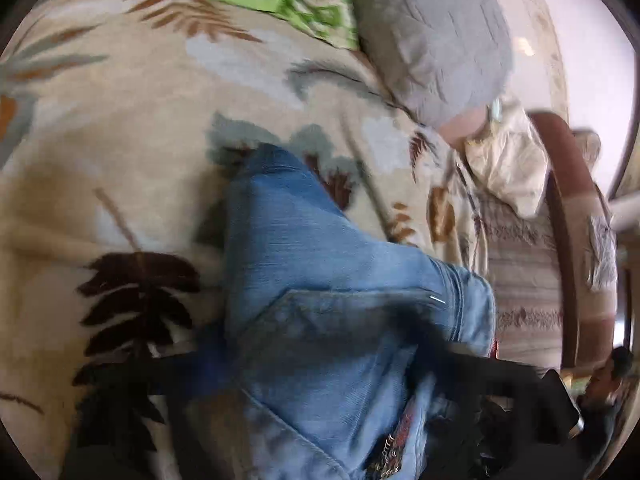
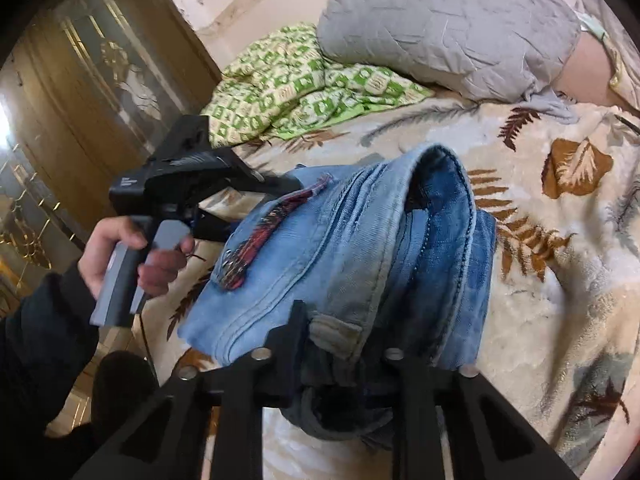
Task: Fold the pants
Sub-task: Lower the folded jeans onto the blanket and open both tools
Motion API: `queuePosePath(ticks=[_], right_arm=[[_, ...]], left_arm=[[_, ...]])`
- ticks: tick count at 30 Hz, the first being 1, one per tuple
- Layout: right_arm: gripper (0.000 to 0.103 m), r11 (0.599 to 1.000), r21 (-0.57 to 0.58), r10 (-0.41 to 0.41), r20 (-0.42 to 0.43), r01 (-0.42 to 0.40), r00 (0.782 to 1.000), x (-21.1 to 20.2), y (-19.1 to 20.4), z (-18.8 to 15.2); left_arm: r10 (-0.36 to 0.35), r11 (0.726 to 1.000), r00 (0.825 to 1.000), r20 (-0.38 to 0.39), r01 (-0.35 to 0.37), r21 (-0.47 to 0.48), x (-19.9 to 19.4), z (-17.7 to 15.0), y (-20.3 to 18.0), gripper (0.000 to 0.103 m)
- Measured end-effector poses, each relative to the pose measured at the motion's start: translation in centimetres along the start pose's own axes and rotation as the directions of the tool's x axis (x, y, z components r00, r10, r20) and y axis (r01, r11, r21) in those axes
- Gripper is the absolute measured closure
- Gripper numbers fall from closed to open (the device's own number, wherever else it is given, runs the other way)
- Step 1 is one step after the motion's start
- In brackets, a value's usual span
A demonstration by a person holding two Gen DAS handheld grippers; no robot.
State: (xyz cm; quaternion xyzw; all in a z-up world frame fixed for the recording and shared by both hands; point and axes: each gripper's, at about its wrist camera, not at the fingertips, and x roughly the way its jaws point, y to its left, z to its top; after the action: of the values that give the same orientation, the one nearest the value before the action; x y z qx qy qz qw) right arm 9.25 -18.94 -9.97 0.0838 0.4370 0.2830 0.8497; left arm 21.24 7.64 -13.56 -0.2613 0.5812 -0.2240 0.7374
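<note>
Light blue jeans point(image 2: 344, 264) lie in a thick folded bundle on a leaf-patterned blanket point(image 2: 560, 280). In the right wrist view my right gripper point(image 2: 352, 344) is shut on the near edge of the bundle; one finger point(image 2: 294, 340) shows on the left, the other is under the cloth. My left gripper point(image 2: 280, 188), held in a hand, reaches into the far left side of the jeans; its tips are hidden by denim. In the left wrist view the jeans point(image 1: 340, 300) fill the lower middle and the blurred left gripper point(image 1: 320, 364) grips the cloth.
A grey pillow point(image 2: 440, 24) and a green patterned quilt point(image 2: 300, 80) lie at the head of the bed. A cream pillow point(image 1: 508, 168) and the brown bed frame point(image 1: 560, 200) are at the right. A wooden glass-panelled door point(image 2: 100, 80) stands to the left.
</note>
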Motion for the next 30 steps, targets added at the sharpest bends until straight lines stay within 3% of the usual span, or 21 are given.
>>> queuePosePath(ticks=[4,6,9,11,12,13,14,15,16,18,20,21,24,27,29,30], right_arm=[[0.09,0.995,0.09,-0.041,0.004,0.04,0.999,0.2,-2.8,-2.2],[0.09,0.992,0.125,-0.036,0.018,0.033,0.999,0.8,-4.0,-3.0],[0.09,0.989,0.142,-0.037,0.023,0.034,0.999,0.8,-4.2,-2.8],[0.083,0.991,0.128,-0.04,0.02,0.037,0.999,0.3,-3.8,-2.3],[0.081,0.991,0.132,-0.027,0.026,0.023,0.999,-0.4,-3.7,-2.0],[0.07,0.991,0.134,-0.009,0.032,0.005,0.999,-1.0,-3.5,-1.8],[0.056,0.991,0.13,0.008,0.041,-0.014,0.999,-2.1,-3.3,-1.7],[0.021,0.993,0.119,0.015,0.056,-0.022,0.998,-3.2,-3.2,-1.8],[0.007,0.995,0.099,0.014,0.087,-0.022,0.996,-4.3,-2.9,-2.0],[0.007,1.0,0.024,0.007,0.125,-0.01,0.992,-6.0,-1.7,-2.6],[0.007,0.999,-0.033,-0.016,0.106,0.019,0.994,-6.3,-0.6,-3.1],[0.007,0.996,-0.073,-0.037,0.094,0.044,0.995,-6.1,0.0,-3.3],[0.007,0.974,-0.196,-0.098,0.074,0.111,0.992,-4.9,2.0,-3.7],[0.009,0.934,-0.315,-0.163,0.042,0.168,0.986,-3.1,3.9,-4.1],[0.027,0.926,-0.333,-0.188,0.005,0.179,0.982,-1.8,4.0,-4.2],[0.04,0.93,-0.323,-0.192,-0.017,0.176,0.981,-1.4,3.7,-4.2]], left_arm=[[0.029,0.998,1.0,-0.006,-0.029,0.049,0.6,-0.1,0.0,0.056],[0.039,0.999,0.999,-0.013,-0.038,0.034,1.2,-0.1,0.9,0.055],[0.066,0.996,0.998,-0.001,-0.066,0.064,0.9,-0.2,0.7,0.051],[0.068,0.995,0.997,0.025,-0.069,0.073,0.3,-0.3,0.0,0.044],[0.056,0.996,0.998,0.037,-0.059,0.067,-0.4,-0.6,-0.3,0.034],[0.024,0.997,0.999,0.046,-0.027,0.067,-1.4,-1.1,-0.6,0.02],[-0.01,0.997,0.998,0.056,0.005,0.082,-2.2,-1.7,-1.0,0.012],[-0.037,0.993,0.996,0.079,0.027,0.119,-3.3,-2.5,-1.5,0.004],[-0.057,0.984,0.994,0.095,0.04,0.173,-4.6,-3.7,-2.1,0.004],[-0.073,0.96,0.994,0.087,0.046,0.277,-6.2,-5.8,-3.0,0.003],[-0.027,0.923,0.995,0.099,-0.013,0.385,-7.2,-8.2,-3.9,0.003],[0.015,0.889,0.993,0.119,-0.068,0.452,-7.4,-9.6,-4.4,0.003],[0.141,0.755,0.968,0.206,-0.24,0.61,-7.3,-13.4,-5.5,0.003],[0.187,0.657,0.949,0.255,-0.313,0.686,-6.6,-15.9,-5.7,0.003],[0.202,0.616,0.935,0.292,-0.352,0.704,-5.9,-16.4,-5.7,0.003],[0.201,0.603,0.93,0.308,-0.365,0.709,-5.6,-16.5,-5.8,0.003]])
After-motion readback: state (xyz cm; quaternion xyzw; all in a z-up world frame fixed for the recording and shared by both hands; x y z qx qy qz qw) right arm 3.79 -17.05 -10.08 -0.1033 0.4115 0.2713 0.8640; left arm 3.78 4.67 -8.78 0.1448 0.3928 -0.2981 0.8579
